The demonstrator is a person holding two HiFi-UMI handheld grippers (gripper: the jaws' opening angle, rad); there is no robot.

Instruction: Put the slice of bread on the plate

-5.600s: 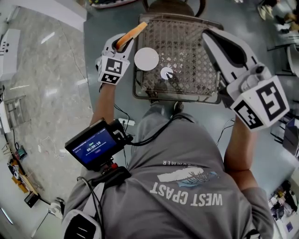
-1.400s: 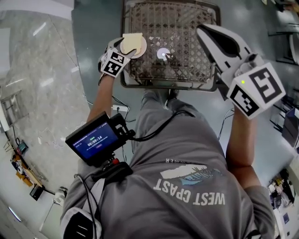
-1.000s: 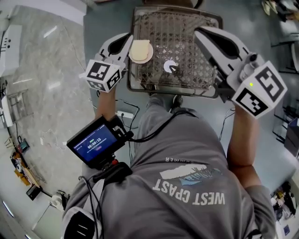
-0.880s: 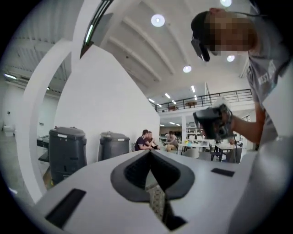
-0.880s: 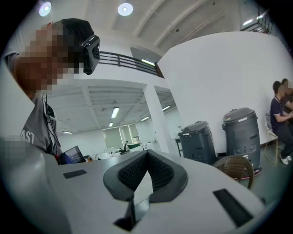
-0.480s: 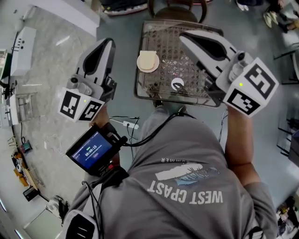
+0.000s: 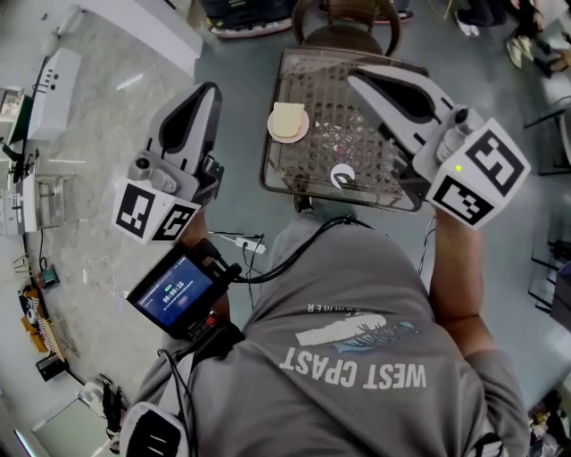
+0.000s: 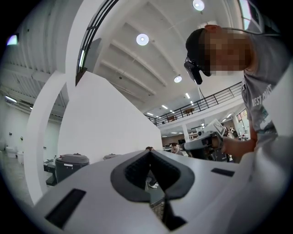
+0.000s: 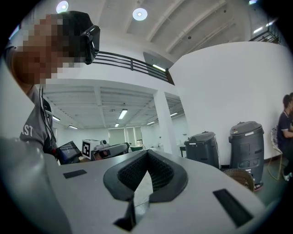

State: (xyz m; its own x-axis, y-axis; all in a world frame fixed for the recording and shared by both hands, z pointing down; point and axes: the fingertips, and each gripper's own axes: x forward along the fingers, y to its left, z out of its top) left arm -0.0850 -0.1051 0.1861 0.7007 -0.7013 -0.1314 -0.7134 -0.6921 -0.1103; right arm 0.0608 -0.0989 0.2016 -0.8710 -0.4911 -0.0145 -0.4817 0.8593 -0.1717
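The bread slice (image 7: 287,119) sits on the plate (image 7: 291,139) at the table's (image 7: 385,198) left side. My left claw (image 7: 207,90) and right claw (image 7: 358,79) are both closed tight, holding nothing.

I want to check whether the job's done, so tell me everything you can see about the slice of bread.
The pale tan slice of bread lies flat on the small round white plate, covering most of it. It looks whole, with rounded corners. The plate sits near the left edge of the metal mesh table. Nothing else touches the bread.

table (image 7: 332,125) mostly bare beside plate (image 7: 306,127), chair (image 7: 343,20) beyond
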